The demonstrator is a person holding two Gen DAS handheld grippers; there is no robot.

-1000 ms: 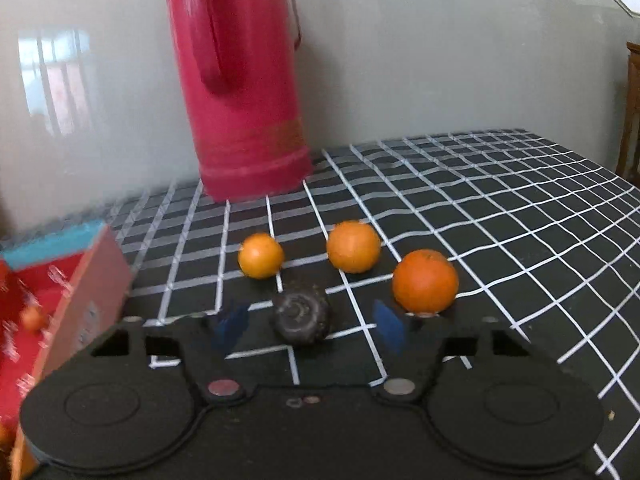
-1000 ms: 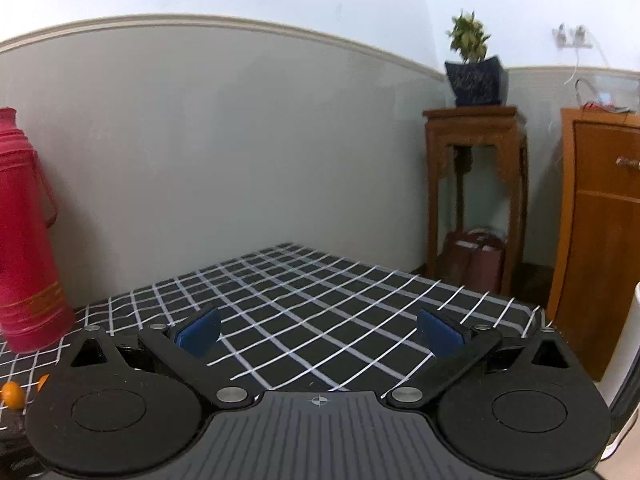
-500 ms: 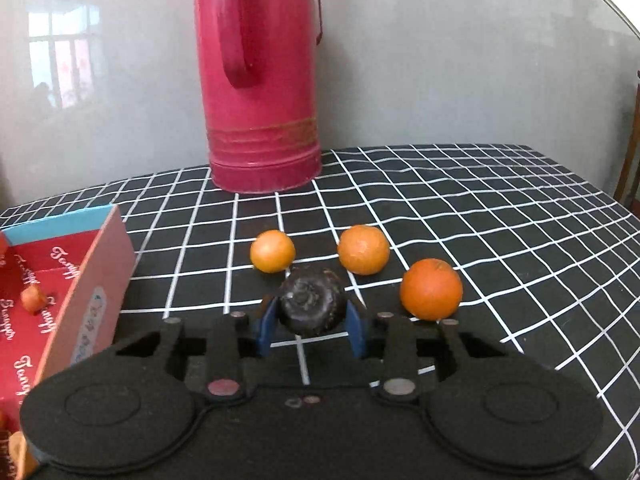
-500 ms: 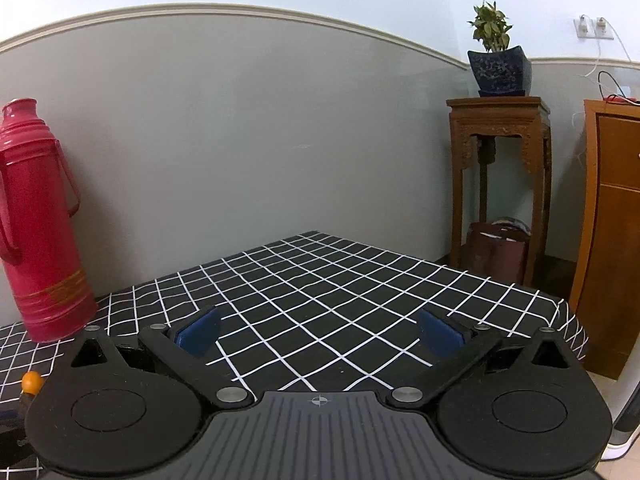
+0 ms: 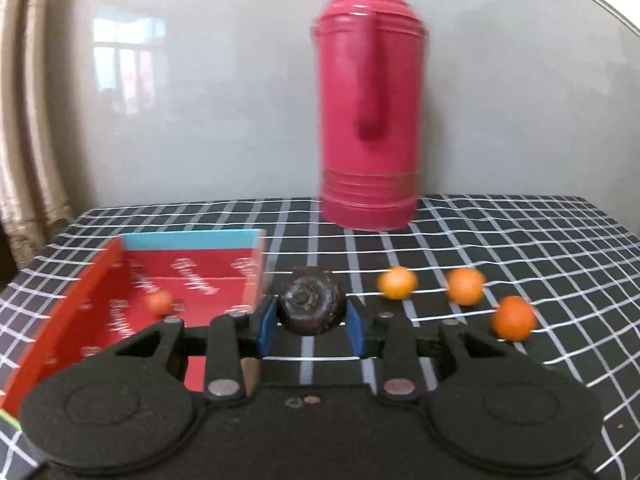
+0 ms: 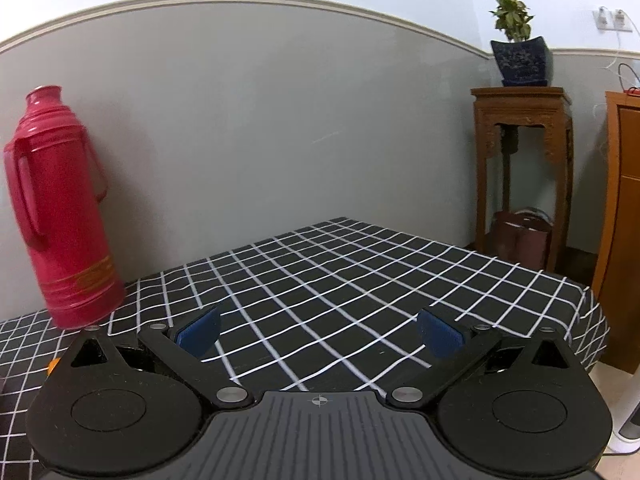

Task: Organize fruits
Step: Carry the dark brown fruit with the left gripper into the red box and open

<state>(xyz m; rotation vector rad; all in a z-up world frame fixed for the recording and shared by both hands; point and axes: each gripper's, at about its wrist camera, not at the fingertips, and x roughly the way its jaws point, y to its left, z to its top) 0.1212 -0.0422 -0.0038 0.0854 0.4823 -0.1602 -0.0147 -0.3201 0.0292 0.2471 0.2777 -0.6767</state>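
Left gripper (image 5: 312, 330): matte black plastic body with a grainy surface. Two large round housings at the lower corners, each with a shallow circular recess. Two black link arms run forward, each with a silver round pivot at its base and a smaller one near its tip. Pads (image 5: 267, 330) are blue and flat. Triangular cut-outs sit in the outer links. Two small marks at body centre, too blurred to read.

Right gripper (image 6: 318, 334): same black build and silver pivots. Pads (image 6: 199, 333) blue. Centre plate is dark grey and ribbed, with a small white crosshair mark at its top edge.
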